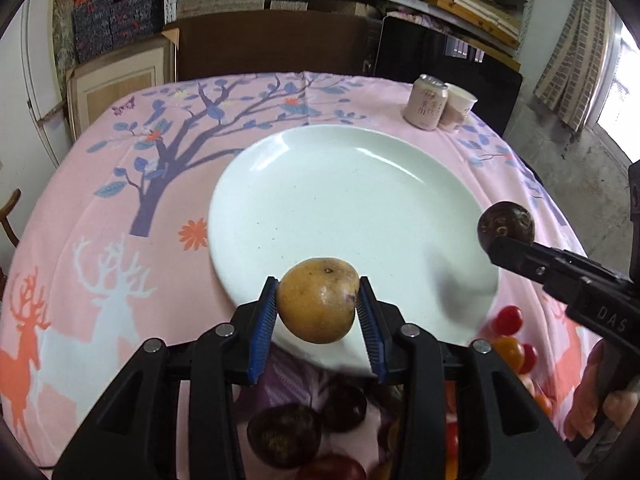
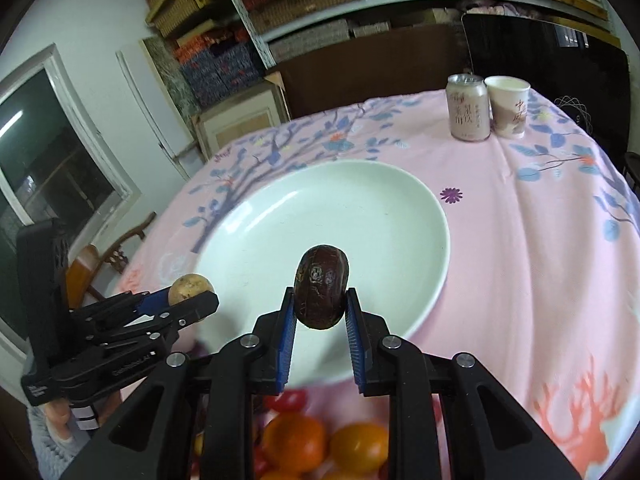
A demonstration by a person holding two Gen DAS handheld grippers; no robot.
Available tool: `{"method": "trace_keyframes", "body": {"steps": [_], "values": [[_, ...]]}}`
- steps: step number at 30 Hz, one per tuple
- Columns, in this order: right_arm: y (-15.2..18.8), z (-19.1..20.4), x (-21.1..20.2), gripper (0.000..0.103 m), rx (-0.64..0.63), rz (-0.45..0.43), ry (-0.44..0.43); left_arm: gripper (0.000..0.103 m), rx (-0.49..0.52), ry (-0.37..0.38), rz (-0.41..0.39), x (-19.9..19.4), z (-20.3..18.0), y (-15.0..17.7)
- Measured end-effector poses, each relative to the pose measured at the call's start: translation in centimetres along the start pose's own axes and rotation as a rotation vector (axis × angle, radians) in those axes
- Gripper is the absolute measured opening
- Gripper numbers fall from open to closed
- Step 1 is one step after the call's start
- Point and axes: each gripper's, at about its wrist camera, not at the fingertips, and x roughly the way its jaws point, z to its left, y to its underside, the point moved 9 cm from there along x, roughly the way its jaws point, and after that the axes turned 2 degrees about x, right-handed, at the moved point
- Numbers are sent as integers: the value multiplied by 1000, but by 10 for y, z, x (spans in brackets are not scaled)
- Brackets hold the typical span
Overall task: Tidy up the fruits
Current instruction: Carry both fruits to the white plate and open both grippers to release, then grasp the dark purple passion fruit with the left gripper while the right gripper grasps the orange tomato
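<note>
Over the near rim of the smooth white plate (image 1: 352,184), which is sitting on the bench (image 1: 100,280) under a pink cloth printed with a purple tree and deer, two fruits are hanging in mid-air. The left hand-held gripper (image 1: 318,312) is squeezing a rounded, tan, slightly speckled fruit (image 1: 318,304) between its ribbed blue pads, the jaws standing only partly apart around it. The right hand-held gripper (image 2: 320,316) is clamping a dark brown, wrinkled, egg-shaped fruit (image 2: 321,286) in jaws drawn close together, with the fruit standing upright above the fingertips. In the left wrist view that right tool's black body is showing the letters "DAS". Near the bench's front edge, below both tools, smooth oranges (image 2: 294,442), small red tomatoes (image 1: 508,320) and more dark round fruits (image 1: 284,434) are lying together. Toward the far right edge a pale can (image 2: 468,108) with printed characters I cannot read is standing just beside a paper cup (image 2: 508,106).
</note>
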Motion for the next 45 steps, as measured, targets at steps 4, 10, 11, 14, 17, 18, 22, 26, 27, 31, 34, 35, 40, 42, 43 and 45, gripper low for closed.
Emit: {"method": "trace_keyframes", "body": {"steps": [4, 10, 11, 14, 17, 18, 22, 26, 27, 31, 34, 35, 40, 42, 43, 45], "values": [[4, -9, 10, 40, 6, 2, 17, 47, -4, 7, 21, 17, 3, 3], [-10, -10, -21, 73, 6, -132, 32, 76, -6, 5, -43, -2, 3, -1], [-12, -14, -27, 78, 24, -161, 31, 80, -12, -1, -56, -7, 5, -2], [-15, -26, -36, 85, 80, -192, 19, 90, -42, -26, -89, -18, 14, -2], [-13, -32, -35, 86, 129, -180, -14, 91, -37, -57, -96, -23, 18, 4], [-11, -34, -35, 86, 138, -177, -17, 91, -25, -76, -101, -25, 18, 8], [-11, -37, -42, 86, 119, -233, 35, 93, 20, -166, -133, -40, 21, 21], [-11, -45, -70, 90, 105, -340, 111, 99, 8, -172, -162, -67, 27, 56], [-6, -48, -77, 92, 117, -357, 115, 99, 0, -169, -169, -72, 28, 66], [26, -58, -108, 95, 180, -407, 92, 99, -58, -150, -149, -87, 40, 113], [45, -57, -132, 99, 185, -451, 86, 99, -109, -132, -117, -93, 52, 139], [52, -57, -140, 100, 193, -468, 86, 99, -126, -117, -112, -94, 55, 144], [85, -59, -143, 100, 226, -439, 74, 99, -153, -57, -84, -90, 53, 151], [87, -62, -141, 100, 240, -435, 76, 99, -118, -52, -53, -84, 45, 154], [87, -62, -140, 100, 245, -435, 74, 99, -106, -54, -40, -82, 42, 154], [88, -65, -138, 100, 257, -428, 75, 99, -104, -54, -12, -76, 41, 156]]}}
